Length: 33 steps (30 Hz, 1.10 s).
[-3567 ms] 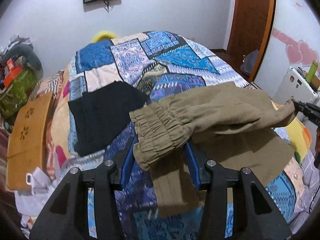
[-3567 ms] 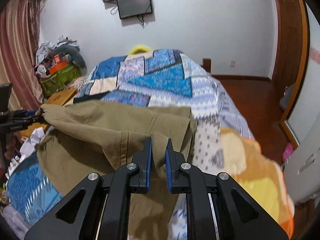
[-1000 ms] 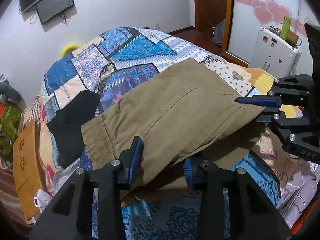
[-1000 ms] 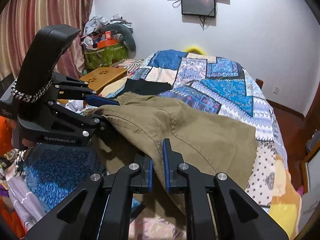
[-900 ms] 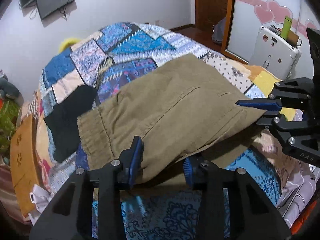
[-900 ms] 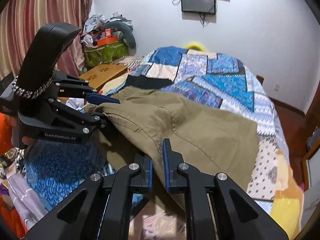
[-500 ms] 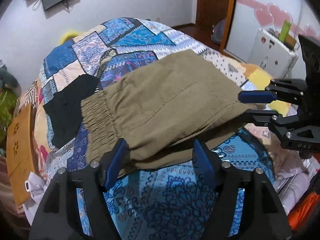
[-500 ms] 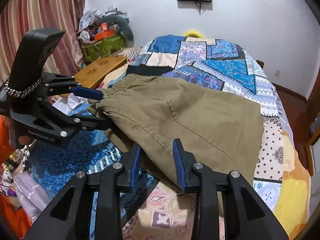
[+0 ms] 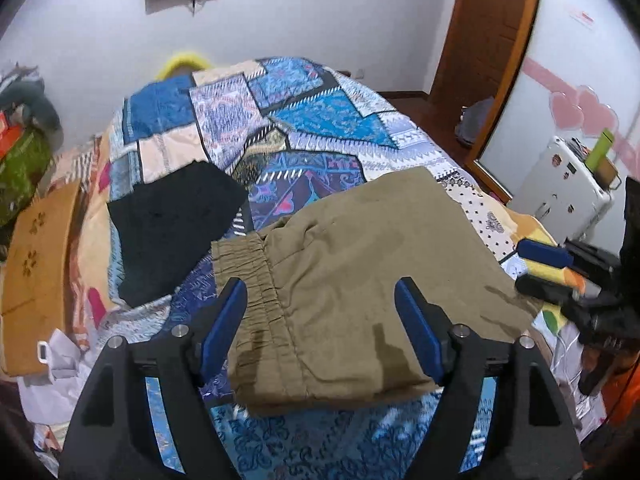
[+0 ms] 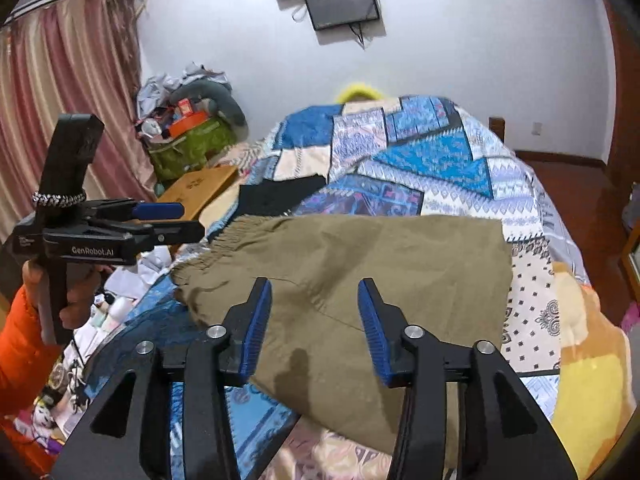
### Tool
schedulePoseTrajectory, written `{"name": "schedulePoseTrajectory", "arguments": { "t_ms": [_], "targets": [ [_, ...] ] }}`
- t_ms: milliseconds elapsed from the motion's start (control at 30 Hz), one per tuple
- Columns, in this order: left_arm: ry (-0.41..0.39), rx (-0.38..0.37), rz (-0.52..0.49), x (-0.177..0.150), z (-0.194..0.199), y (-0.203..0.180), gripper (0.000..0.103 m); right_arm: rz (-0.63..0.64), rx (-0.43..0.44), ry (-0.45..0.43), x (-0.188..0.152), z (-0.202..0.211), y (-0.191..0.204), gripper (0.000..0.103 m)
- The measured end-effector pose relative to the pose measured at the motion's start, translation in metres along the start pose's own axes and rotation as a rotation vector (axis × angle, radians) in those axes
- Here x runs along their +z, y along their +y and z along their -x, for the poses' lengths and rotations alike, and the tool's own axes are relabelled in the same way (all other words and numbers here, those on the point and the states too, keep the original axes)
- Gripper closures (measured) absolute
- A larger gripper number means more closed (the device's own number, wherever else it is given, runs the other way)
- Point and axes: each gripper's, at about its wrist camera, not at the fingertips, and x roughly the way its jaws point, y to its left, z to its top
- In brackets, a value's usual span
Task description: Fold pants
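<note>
The olive pants (image 9: pixel 352 276) lie folded flat on the patchwork bed (image 9: pixel 280 112), elastic waistband to the left. They also show in the right wrist view (image 10: pixel 360 272). My left gripper (image 9: pixel 320 312) is open and empty, hovering just above the near edge of the pants. My right gripper (image 10: pixel 314 320) is open and empty above the pants' near right corner. The right gripper also shows at the right edge of the left wrist view (image 9: pixel 548 268), and the left gripper shows at the left of the right wrist view (image 10: pixel 168 220).
A folded black garment (image 9: pixel 172 220) lies on the bed left of the pants. A wooden lap table (image 9: pixel 36 264) leans at the bed's left side. A white appliance (image 9: pixel 560 192) stands at the right. Clutter piles (image 10: pixel 188 136) sit by the curtain.
Both grippers let go of the pants and opened wide. The pants dropped flat onto the bed, and both grippers drew back a little.
</note>
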Motion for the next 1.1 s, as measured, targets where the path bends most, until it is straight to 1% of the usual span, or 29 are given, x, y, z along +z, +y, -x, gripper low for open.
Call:
{"name": "schedulePoseTrajectory", "arguments": {
  "t_ms": [33, 100, 167, 233, 267, 300, 333, 367, 400, 500, 533, 600, 800, 900, 1033, 1100],
  "targets": [
    [0.014, 0.001, 0.006, 0.0, -0.006, 0.002, 0.027, -0.005, 0.0, 0.015, -0.001, -0.005, -0.002, 0.048],
    [0.06, 0.01, 0.008, -0.006, -0.022, 0.004, 0.027, -0.012, -0.012, 0.048, -0.009, -0.018, -0.005, 0.048],
    [0.109, 0.027, 0.001, -0.015, -0.037, 0.007, 0.027, -0.013, -0.024, 0.109, -0.022, -0.032, -0.007, 0.048],
    [0.156, 0.082, -0.017, -0.029, -0.051, 0.011, 0.027, -0.023, -0.035, 0.151, -0.035, -0.039, -0.012, 0.048],
    [0.169, 0.106, -0.03, -0.035, -0.056, 0.012, 0.023, -0.029, -0.042, 0.172, -0.042, -0.041, -0.016, 0.048],
    [0.165, 0.114, -0.048, -0.042, -0.058, 0.014, 0.02, -0.033, -0.044, 0.173, -0.047, -0.04, -0.019, 0.048],
    [0.155, 0.119, -0.056, -0.045, -0.057, 0.015, 0.015, -0.025, -0.046, 0.155, -0.053, -0.035, -0.023, 0.048],
    [0.151, 0.126, -0.061, -0.048, -0.055, 0.018, 0.013, -0.018, -0.057, 0.153, -0.054, -0.031, -0.024, 0.048],
    [0.15, 0.122, -0.06, -0.05, -0.054, 0.021, 0.013, -0.016, -0.076, 0.162, -0.056, -0.027, -0.029, 0.048],
    [0.15, 0.102, -0.037, -0.053, -0.049, 0.029, 0.013, -0.073, -0.063, 0.17, -0.061, -0.015, -0.046, 0.05],
    [0.147, 0.1, -0.03, -0.054, -0.048, 0.03, 0.013, -0.079, -0.073, 0.168, -0.062, -0.012, -0.048, 0.05],
    [0.137, 0.106, -0.029, -0.056, -0.046, 0.03, 0.013, -0.074, -0.128, 0.17, -0.068, -0.003, -0.054, 0.05],
    [0.133, 0.12, -0.026, -0.059, -0.047, 0.026, 0.013, -0.166, -0.141, 0.178, -0.09, 0.019, -0.077, 0.049],
    [0.138, 0.117, -0.013, -0.058, -0.046, 0.027, 0.013, -0.187, -0.138, 0.172, -0.098, 0.027, -0.079, 0.049],
    [0.142, 0.12, 0.004, -0.053, -0.038, 0.027, 0.014, -0.158, -0.161, 0.189, -0.09, 0.027, -0.072, 0.049],
    [0.121, 0.132, 0.0, -0.047, -0.029, 0.027, 0.014, -0.148, -0.156, 0.209, -0.084, 0.028, -0.072, 0.048]
  ]
}}
